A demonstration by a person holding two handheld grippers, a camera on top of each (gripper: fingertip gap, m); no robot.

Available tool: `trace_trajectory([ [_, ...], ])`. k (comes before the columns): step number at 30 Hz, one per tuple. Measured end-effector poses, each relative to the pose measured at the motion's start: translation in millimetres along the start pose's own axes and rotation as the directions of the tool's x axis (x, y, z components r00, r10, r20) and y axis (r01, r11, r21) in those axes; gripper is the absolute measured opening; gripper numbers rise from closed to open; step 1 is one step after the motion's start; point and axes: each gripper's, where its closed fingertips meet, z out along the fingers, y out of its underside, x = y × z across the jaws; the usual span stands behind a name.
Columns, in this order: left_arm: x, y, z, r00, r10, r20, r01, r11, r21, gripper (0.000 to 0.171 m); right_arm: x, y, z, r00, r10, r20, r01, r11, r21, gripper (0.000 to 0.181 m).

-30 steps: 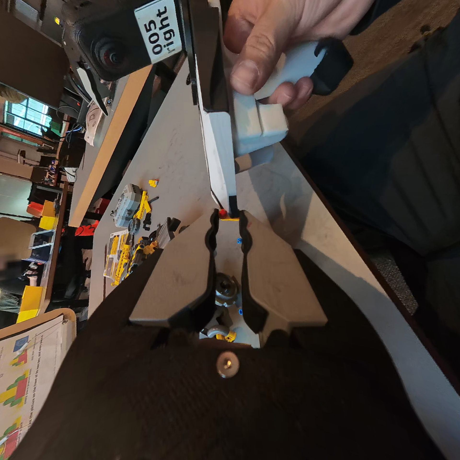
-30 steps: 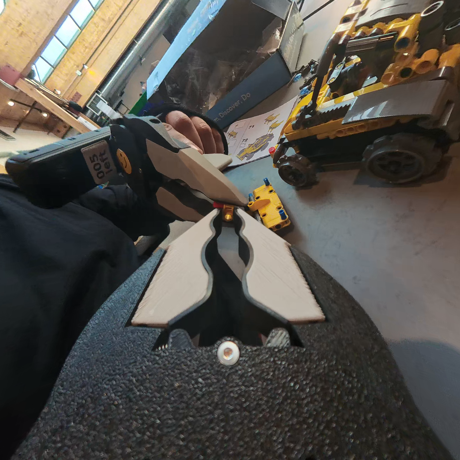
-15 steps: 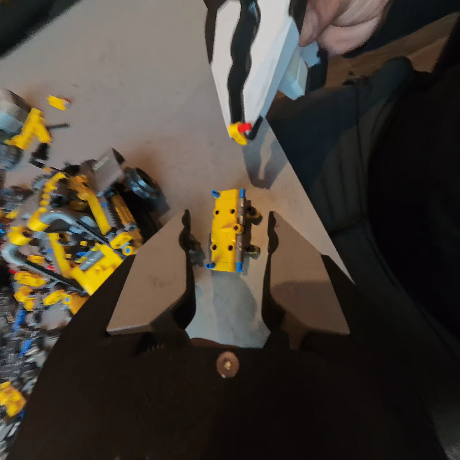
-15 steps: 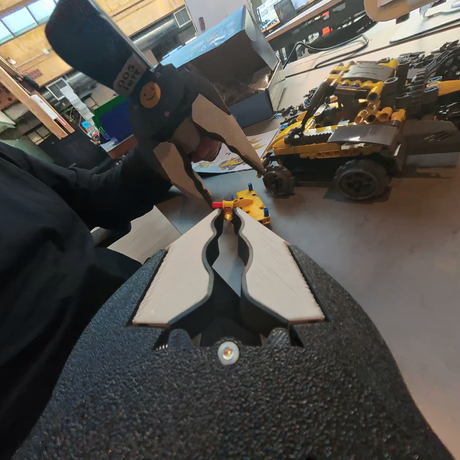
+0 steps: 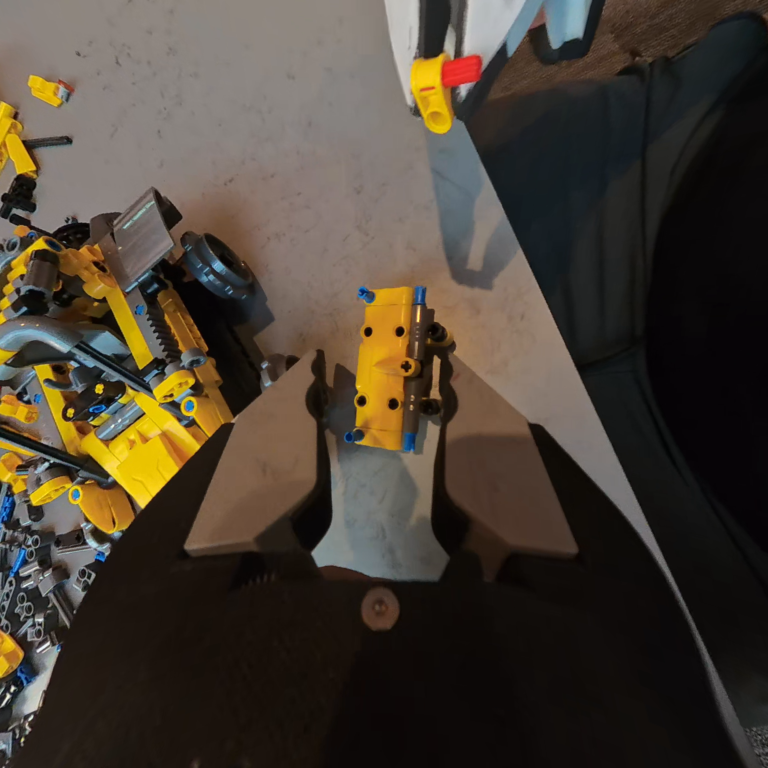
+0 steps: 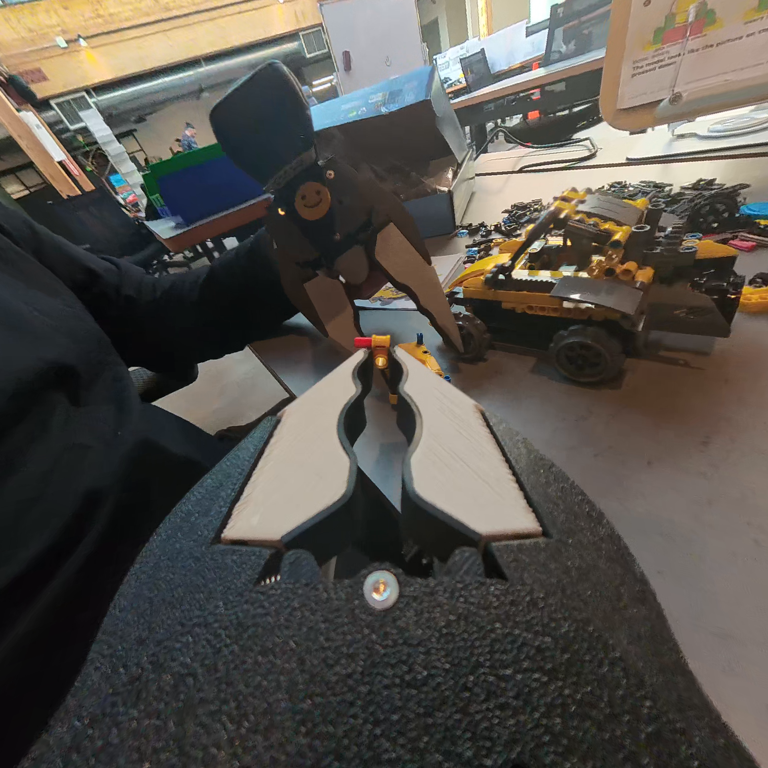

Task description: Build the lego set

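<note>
**Left gripper lowered over yellow block; right gripper holds connector**

Since the earlier frame, the left gripper (image 5: 380,365) has swung from the right gripper's tip down over the table (image 5: 249,124). Its jaws stand wide apart, straddling a yellow brick block (image 5: 384,370) without gripping it; the block's long axis runs along the fingers, blue pins at its corners. Ahead and to the right, the right gripper (image 6: 380,353) is closed on a yellow connector with a red pin (image 6: 376,345), the pin pointing sideways. To the left stands a yellow-and-black model vehicle (image 5: 124,353). A smiley sticker (image 6: 311,201) marks the left gripper's body.
</note>
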Motion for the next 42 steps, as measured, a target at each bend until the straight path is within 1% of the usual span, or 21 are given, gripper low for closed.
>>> trace_trajectory([
  [3, 1.1, 1.5, 2.9, 1.000, 0.004, -0.003, -0.004, 1.000, -0.013, 0.050, -2.6, 0.1, 0.3, 1.000, -0.020, -0.018, 0.020, 1.000, -0.005, 0.007],
  [7, 1.6, 1.2, 4.7, 1.000, -0.012, -0.018, 0.012, 1.000, -0.009, 0.046, 1.2, 0.6, -1.6, 0.999, -0.011, -0.041, 0.010, 1.000, -0.012, 0.007],
  [10, 6.2, 2.0, 5.3, 0.997, -0.045, -0.065, 0.045, 0.999, -0.005, 0.036, 0.5, 7.9, 0.2, 1.000, 0.026, -0.014, -0.027, 0.998, -0.056, 0.008],
  [13, 8.8, 1.7, 6.6, 0.992, -0.081, -0.094, 0.081, 0.997, -0.005, 0.031, 3.3, 18.7, 5.3, 0.999, 0.027, -0.024, -0.029, 0.995, -0.091, 0.007],
  [15, 9.3, 1.5, 6.9, 0.990, -0.095, -0.103, 0.095, 0.995, -0.004, 0.031, 6.7, 30.2, 8.2, 0.998, 0.000, -0.056, -0.007, 0.991, -0.135, 0.007],
  [17, 9.1, 1.6, 7.0, 0.991, -0.091, -0.102, 0.091, 0.996, -0.007, 0.031, 5.7, 35.7, 9.5, 0.997, -0.028, -0.068, 0.017, 0.988, -0.151, 0.007],
  [21, 8.0, -0.6, 7.2, 0.998, -0.027, -0.056, 0.027, 1.000, -0.004, 0.031, 6.9, 33.2, 7.1, 0.990, -0.099, -0.103, 0.084, 0.987, -0.139, 0.007],
  [24, 9.0, -2.3, 8.1, 0.998, -0.020, -0.057, 0.020, 1.000, 0.003, 0.030, 10.4, 27.5, 3.7, 0.982, -0.126, -0.140, 0.109, 0.986, -0.124, 0.007],
  [29, 9.6, -3.2, 9.5, 0.996, -0.052, -0.075, 0.053, 0.998, 0.016, 0.031, 9.2, 23.3, 0.3, 0.996, -0.012, -0.090, 0.007, 0.999, -0.050, 0.007],
  [31, 9.4, -2.9, 9.8, 0.993, -0.076, -0.087, 0.077, 0.997, 0.013, 0.031, 9.2, 23.8, -1.5, 0.997, 0.004, -0.078, -0.007, 0.999, -0.039, 0.007],
  [33, 6.1, -1.8, 9.0, 0.995, -0.073, -0.066, 0.074, 0.997, 0.004, 0.039, 7.6, 23.8, -2.1, 0.997, -0.016, -0.072, 0.013, 0.999, -0.038, 0.007],
  [34, 5.2, -1.0, 8.2, 0.996, -0.065, -0.057, 0.065, 0.998, -0.002, 0.040, 6.7, 23.3, -2.1, 0.997, -0.035, -0.072, 0.033, 0.999, -0.035, 0.007],
  [36, 6.4, -0.1, 6.6, 0.995, -0.068, -0.067, 0.067, 0.998, -0.006, 0.042, 4.3, 22.8, -1.4, 0.995, -0.071, -0.066, 0.069, 0.997, -0.030, 0.007],
  [38, 5.7, 1.3, 4.7, 0.992, -0.094, -0.080, 0.094, 0.996, -0.008, 0.048, 3.0, 24.2, 0.0, 0.994, -0.093, -0.064, 0.091, 0.995, -0.034, 0.007],
  [40, 4.7, 0.3, 2.0, 0.986, -0.134, -0.104, 0.135, 0.991, 0.006, 0.045, 4.3, 27.1, 1.0, 0.992, -0.107, -0.072, 0.104, 0.994, -0.044, 0.007],
  [42, 7.4, 2.4, 2.7, 0.976, -0.168, -0.139, 0.169, 0.986, -0.003, 0.043, 2.5, 29.4, 2.8, 0.993, -0.102, -0.052, 0.100, 0.994, -0.045, 0.007],
])
